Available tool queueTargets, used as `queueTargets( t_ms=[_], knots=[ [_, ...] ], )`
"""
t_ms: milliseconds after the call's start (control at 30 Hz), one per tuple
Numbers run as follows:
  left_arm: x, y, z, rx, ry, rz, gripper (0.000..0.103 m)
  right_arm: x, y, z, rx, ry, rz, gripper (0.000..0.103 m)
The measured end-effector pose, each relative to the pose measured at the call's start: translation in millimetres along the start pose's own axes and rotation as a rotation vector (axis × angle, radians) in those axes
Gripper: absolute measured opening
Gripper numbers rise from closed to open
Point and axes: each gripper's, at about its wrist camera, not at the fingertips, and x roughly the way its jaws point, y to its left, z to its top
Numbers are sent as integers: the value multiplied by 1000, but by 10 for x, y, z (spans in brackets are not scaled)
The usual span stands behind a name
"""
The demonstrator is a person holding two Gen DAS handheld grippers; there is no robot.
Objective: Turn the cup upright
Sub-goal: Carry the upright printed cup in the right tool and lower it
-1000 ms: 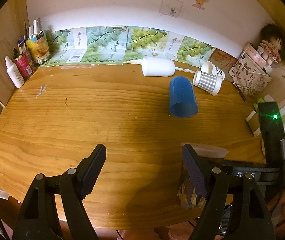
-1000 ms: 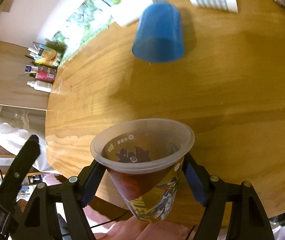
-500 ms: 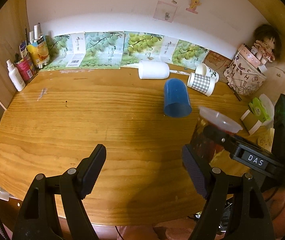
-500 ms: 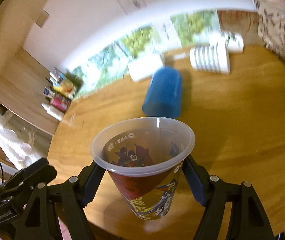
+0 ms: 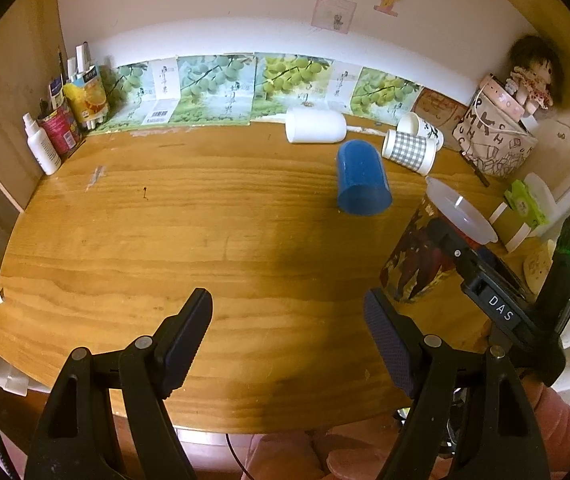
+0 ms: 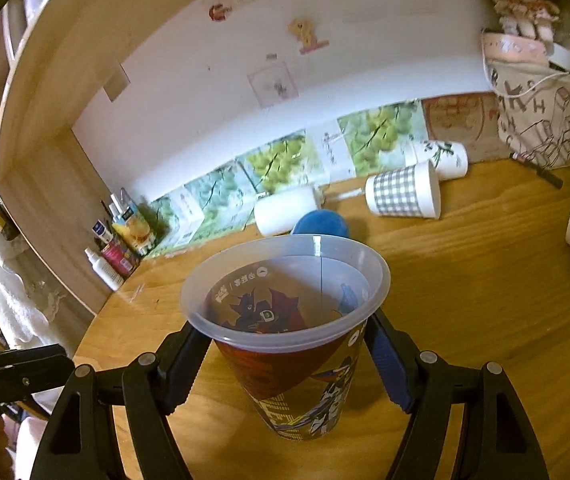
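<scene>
A clear plastic cup with a red and yellow printed sleeve (image 6: 297, 364) stands mouth up, its base at or just above the wooden table (image 6: 485, 280). My right gripper (image 6: 285, 364) is shut on the cup, one finger on each side of its body. In the left wrist view the cup (image 5: 425, 256) is at the right, tilted slightly, held by the right gripper (image 5: 445, 240). My left gripper (image 5: 289, 340) is open and empty above the table's near edge.
A blue cup (image 5: 361, 180) lies on its side mid-table. Behind it lie a white cup (image 5: 315, 125), a checked paper cup (image 5: 409, 150) and another paper cup (image 5: 421, 126). Bottles (image 5: 61, 128) stand at back left. A fabric bag with a doll (image 5: 497, 136) is at back right.
My right gripper has turned the printed cup from tilted toward the table to mouth up and lowered it to the table at the right. The left gripper has stayed open near the edge.
</scene>
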Motion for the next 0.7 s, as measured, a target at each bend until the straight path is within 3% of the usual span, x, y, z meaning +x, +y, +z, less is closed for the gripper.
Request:
queueTargets(
  t_ms=[333,700],
  knots=[
    [-13,-34,-154,3,15,15,81,-28,55,-247,-120,-94,-43,76],
    [-78,-66,-278,-12,9,0,81,-84,81,-425,-169,-91,-36,77]
  ],
)
